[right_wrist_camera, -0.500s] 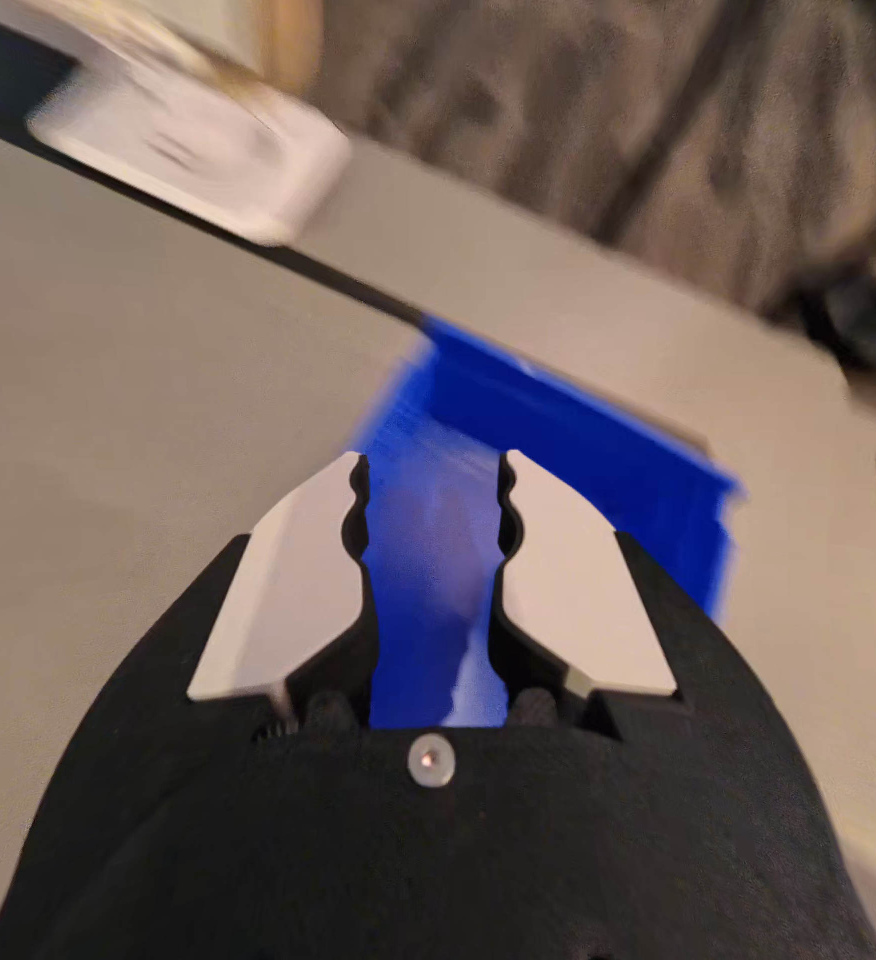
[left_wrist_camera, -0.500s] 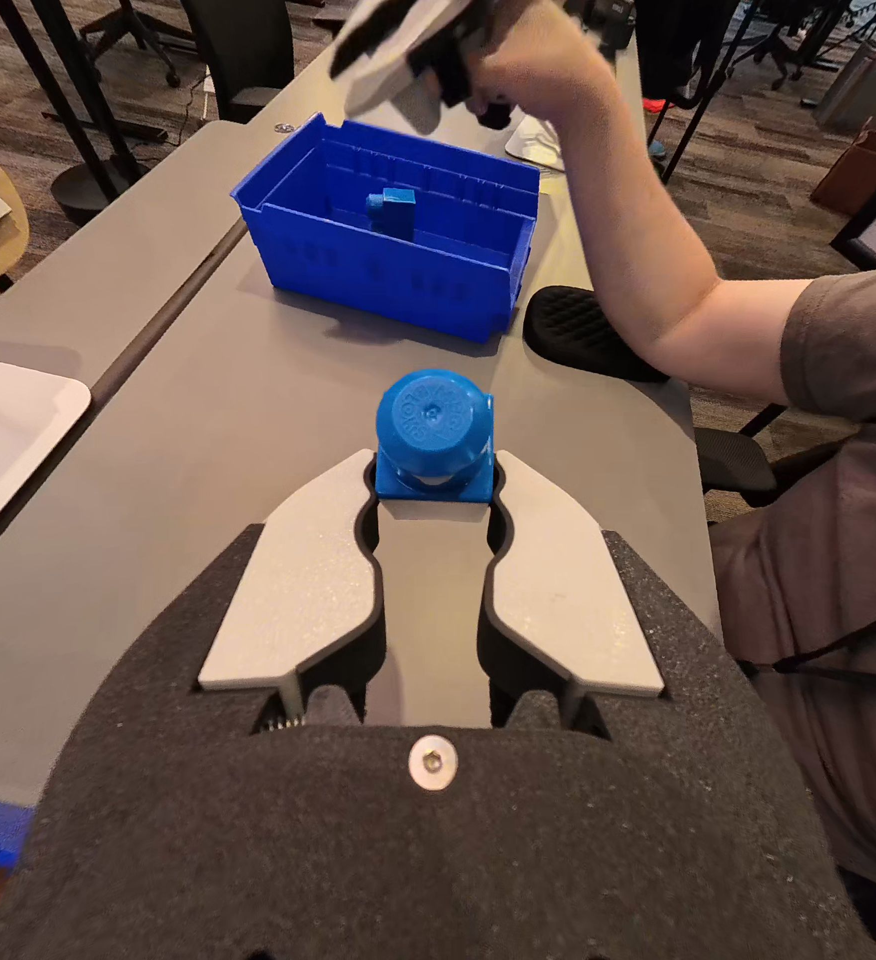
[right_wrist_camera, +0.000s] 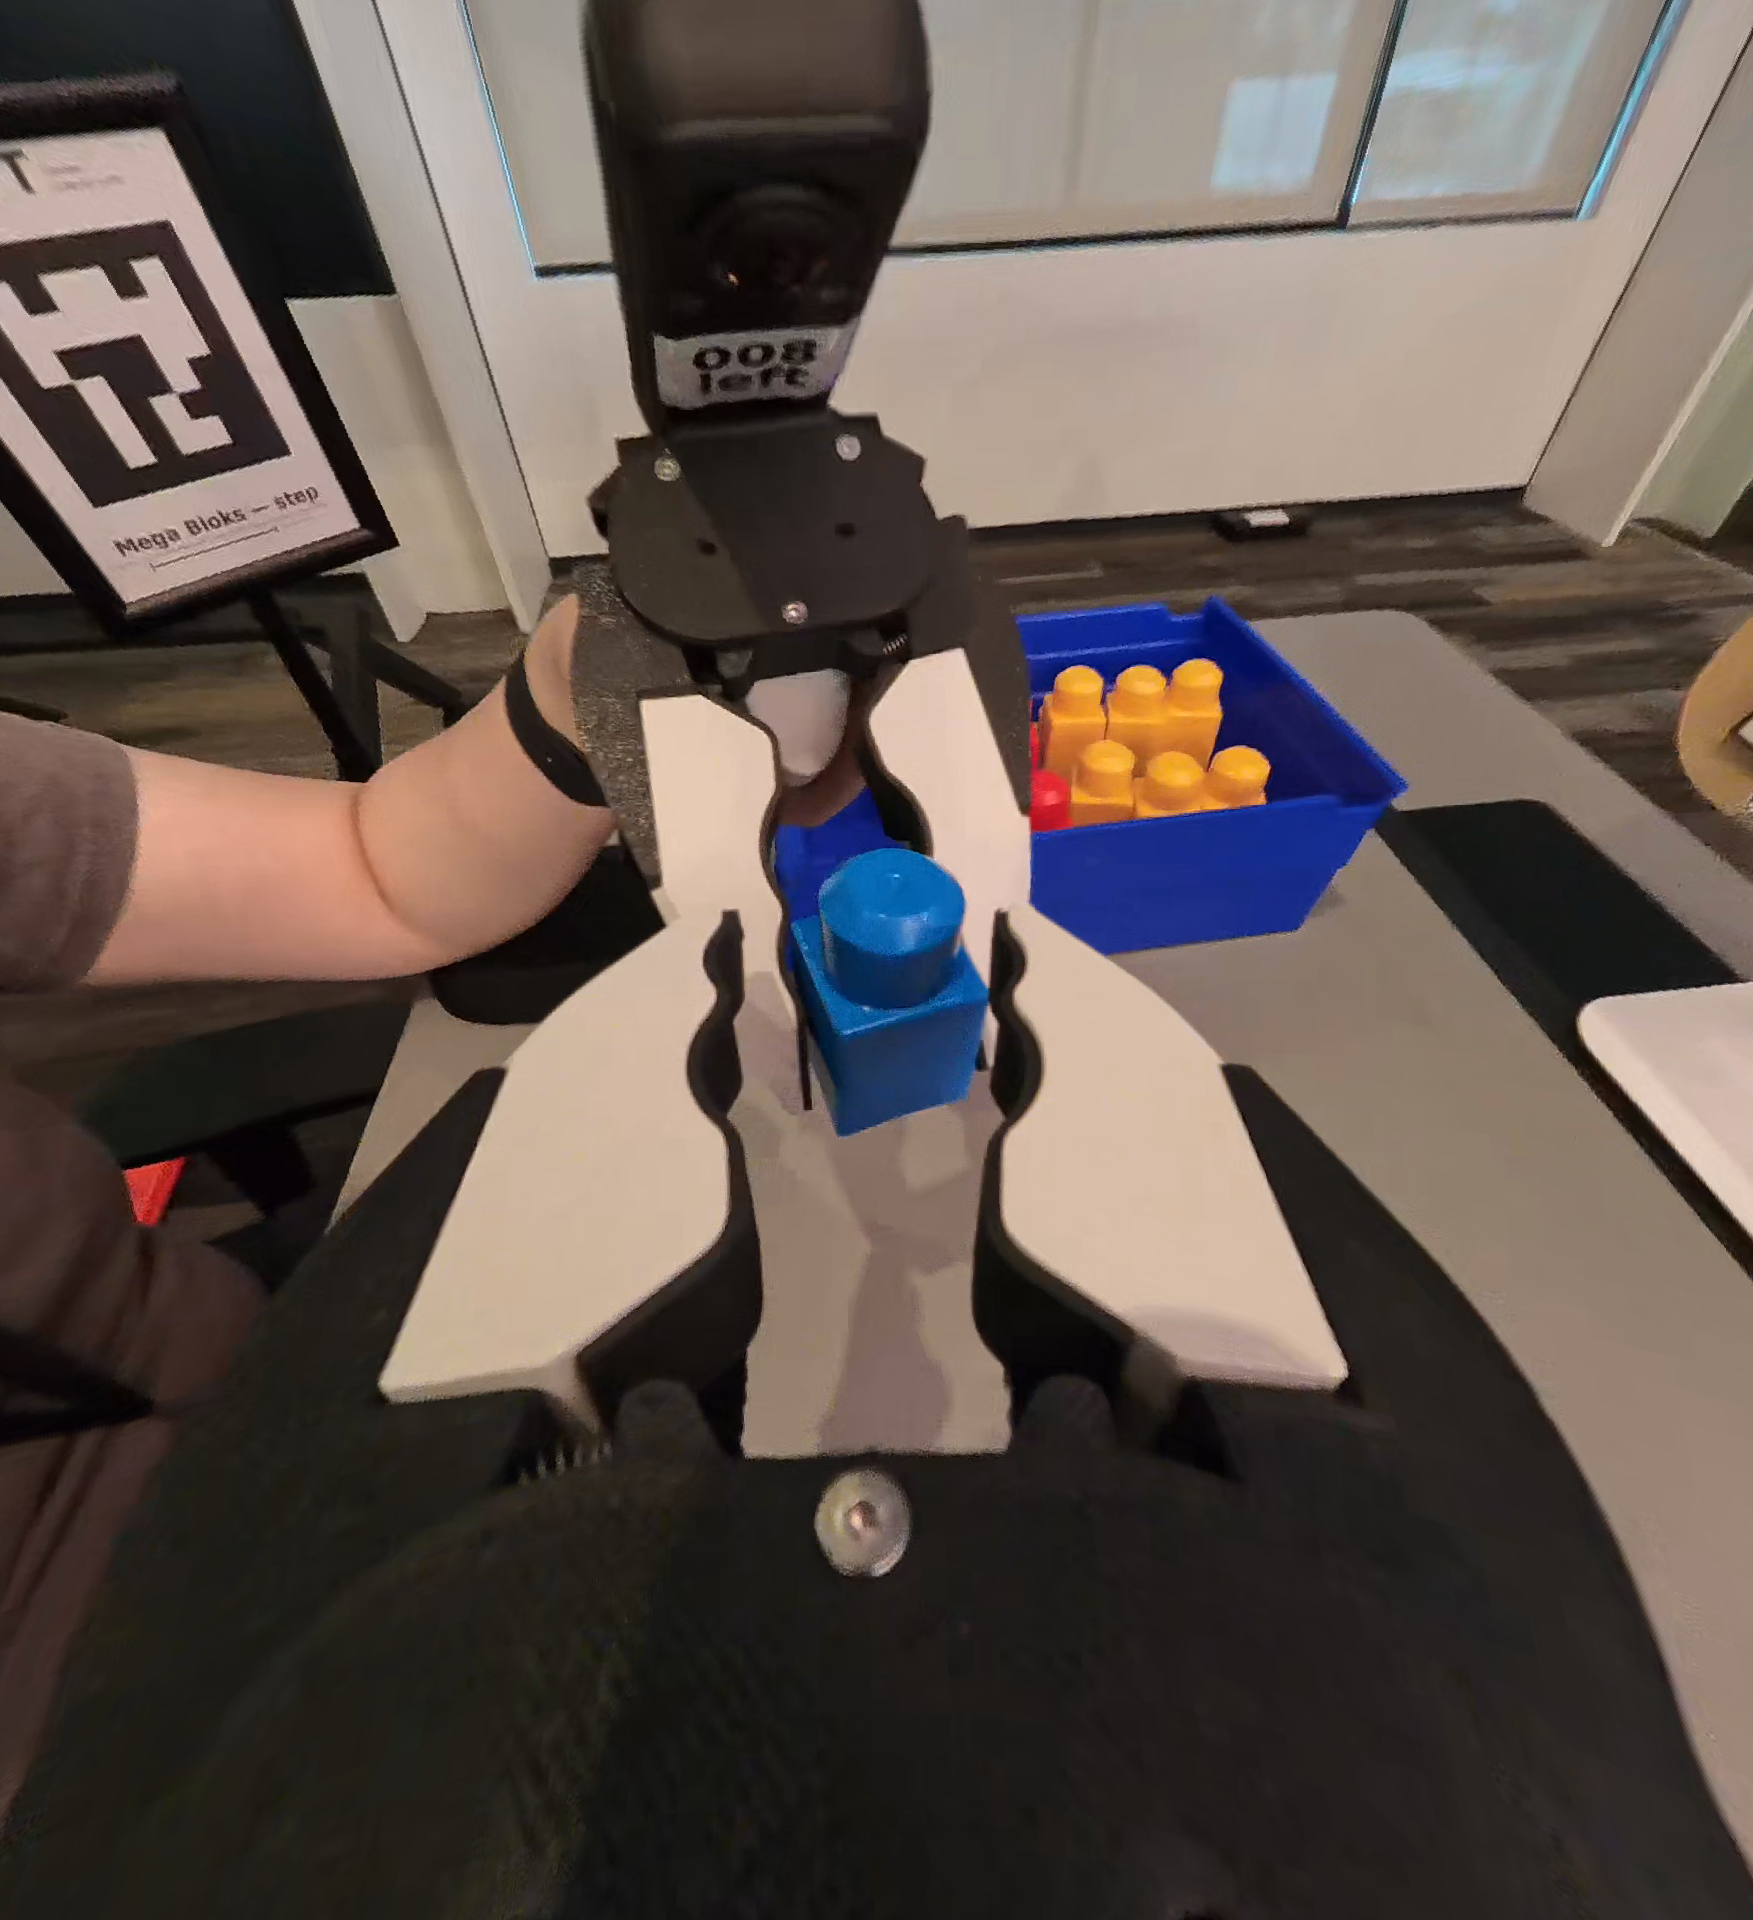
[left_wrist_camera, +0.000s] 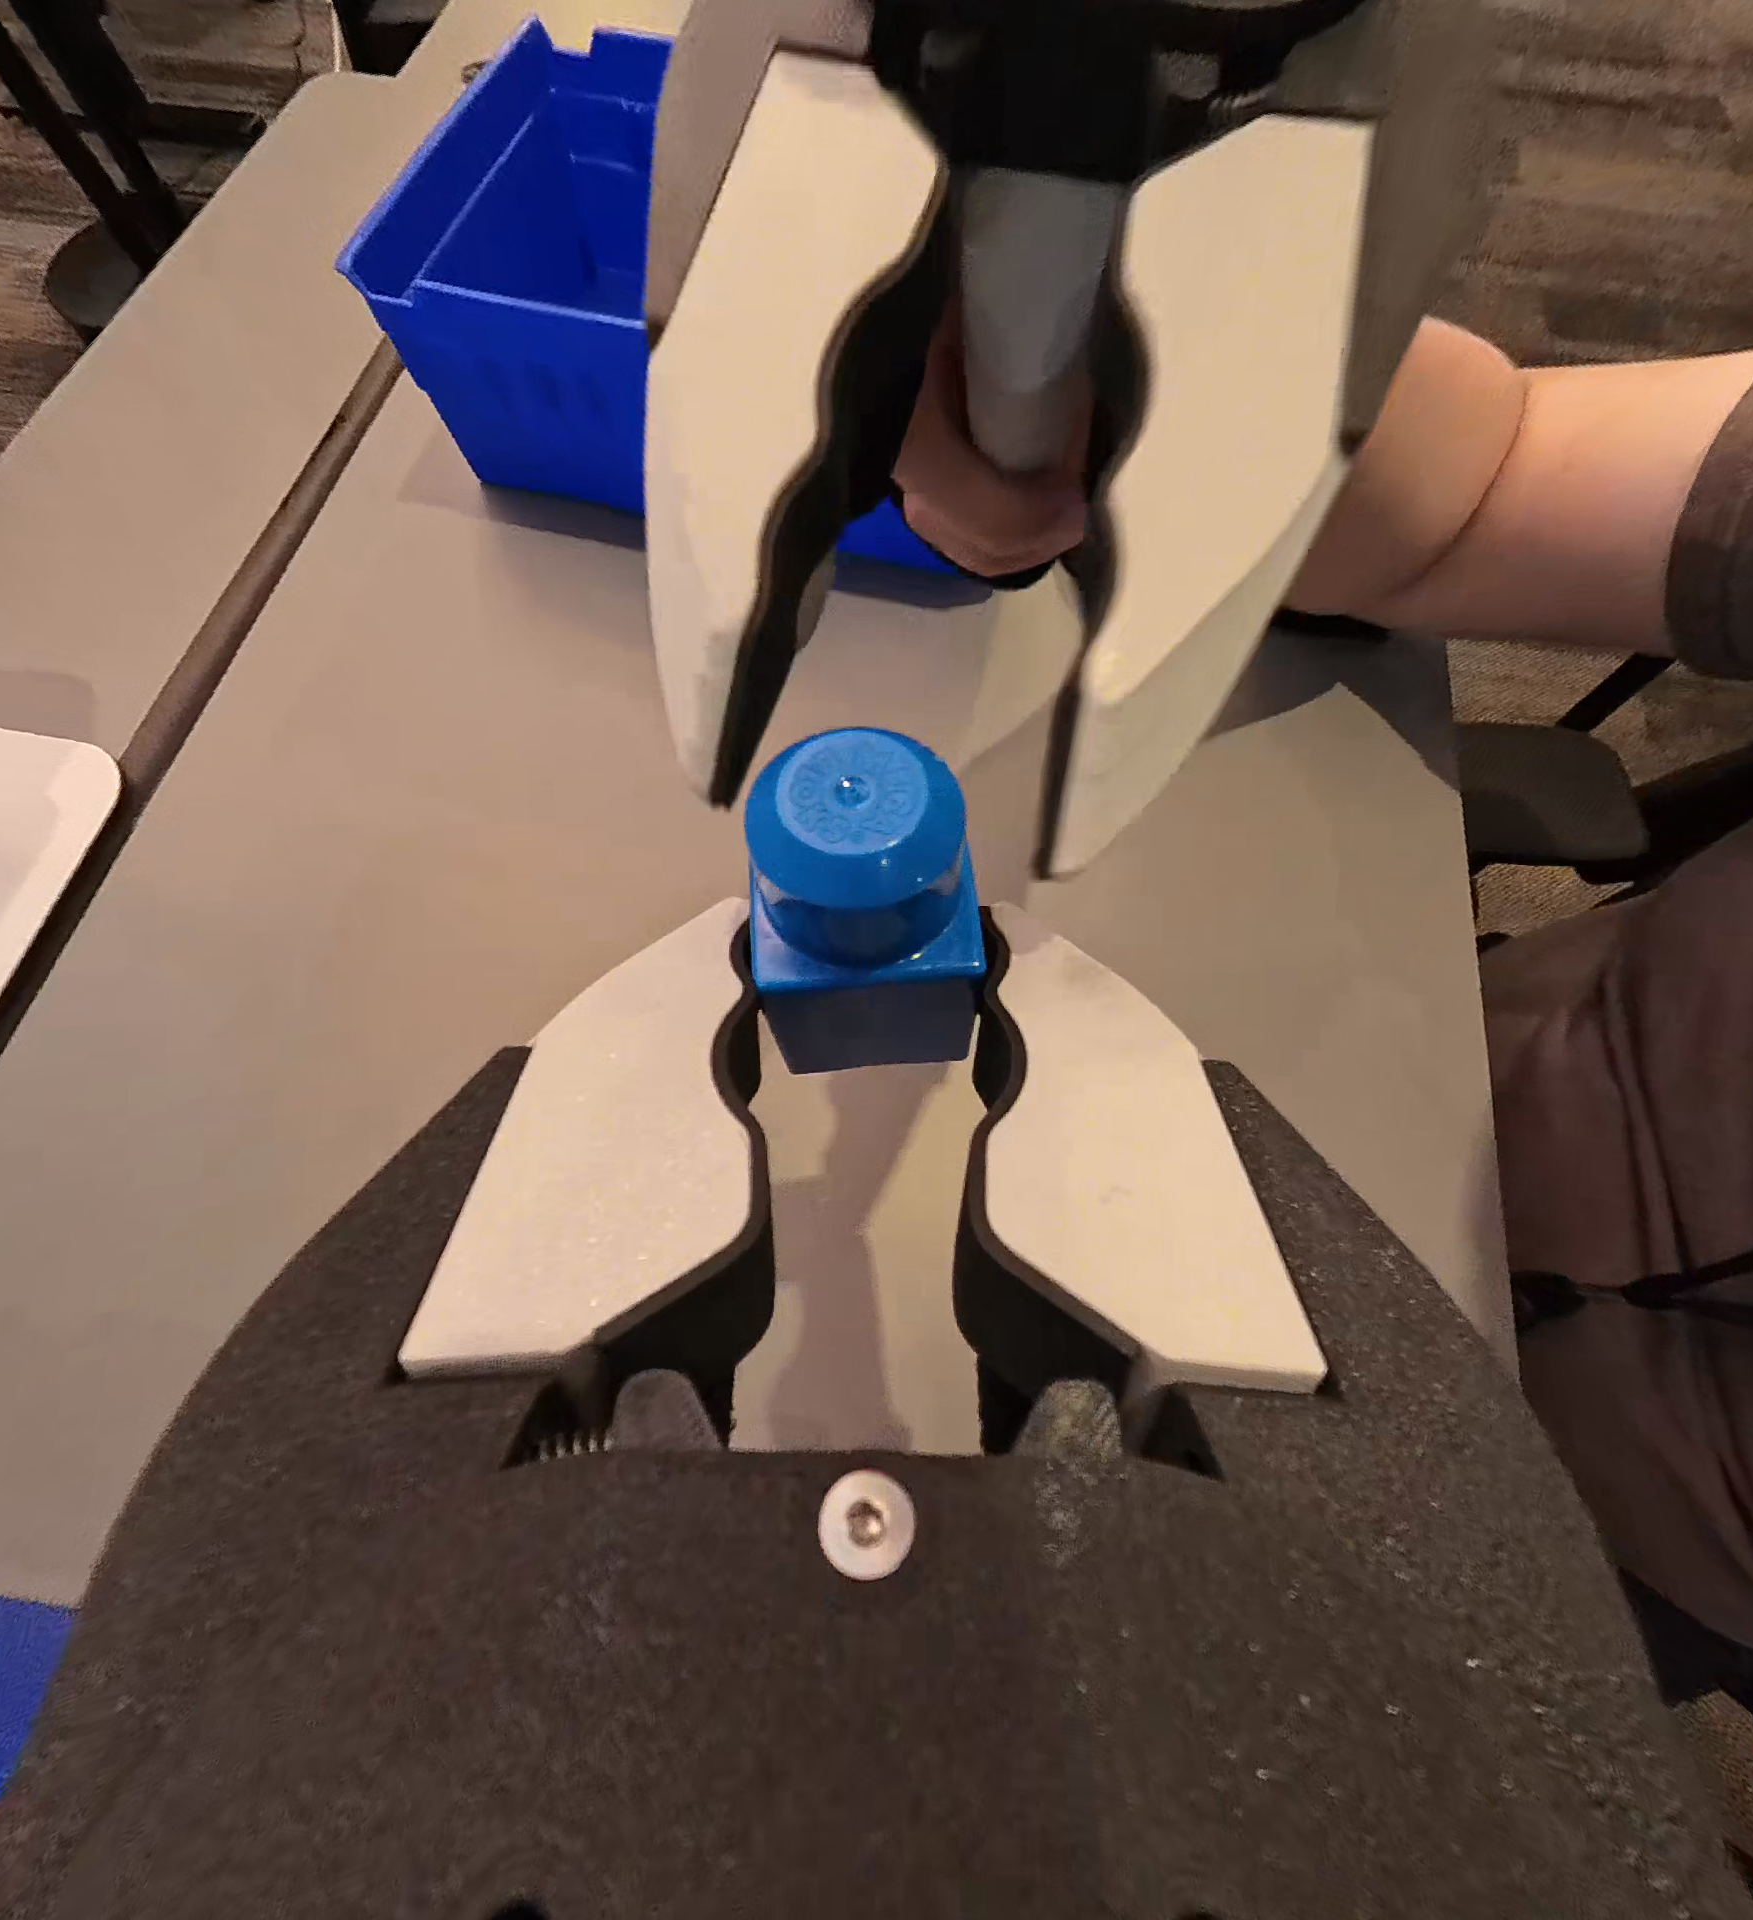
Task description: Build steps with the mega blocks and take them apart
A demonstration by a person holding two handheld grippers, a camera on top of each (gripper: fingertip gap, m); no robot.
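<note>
- A single-stud blue block (left_wrist_camera: pixel 867 971) is seen clenched at its square base between the tips of the left gripper (left_wrist_camera: pixel 867 961), above the grey table (left_wrist_camera: pixel 352 935).
- In the left wrist view the block's round stud is turned up toward the camera, and its base is pressed on both sides by the white fingers (left_wrist_camera: pixel 623 1132).
- The right gripper (left_wrist_camera: pixel 877 831) is shown across from it in that view, pointing back toward the camera, its jaws spread wide, with the tips on either side of the stud and no contact visible.
- From the right wrist view the same blue block (right_wrist_camera: pixel 893 1003) is seen between the tips of the right gripper (right_wrist_camera: pixel 867 971), which is released; a gap is visible on the left side, while contact on the right side cannot be told.
- The left gripper (right_wrist_camera: pixel 887 904) is seen head-on in that view, with a black camera housing (right_wrist_camera: pixel 758 197) mounted above it and a person's hand (right_wrist_camera: pixel 539 717) wrapped around its handle.
- A blue bin (right_wrist_camera: pixel 1256 862) is placed on the table behind and to the right of the block in that view; orange blocks (right_wrist_camera: pixel 1152 743) and a red block (right_wrist_camera: pixel 1048 800) are held in it.
- Another blue bin (left_wrist_camera: pixel 508 281) is seen on the table in the left wrist view, beyond the block and partly hidden by the right gripper.
- A framed sign (right_wrist_camera: pixel 113 343) with a black-and-white marker is stood beside the table in the right wrist view.
</note>
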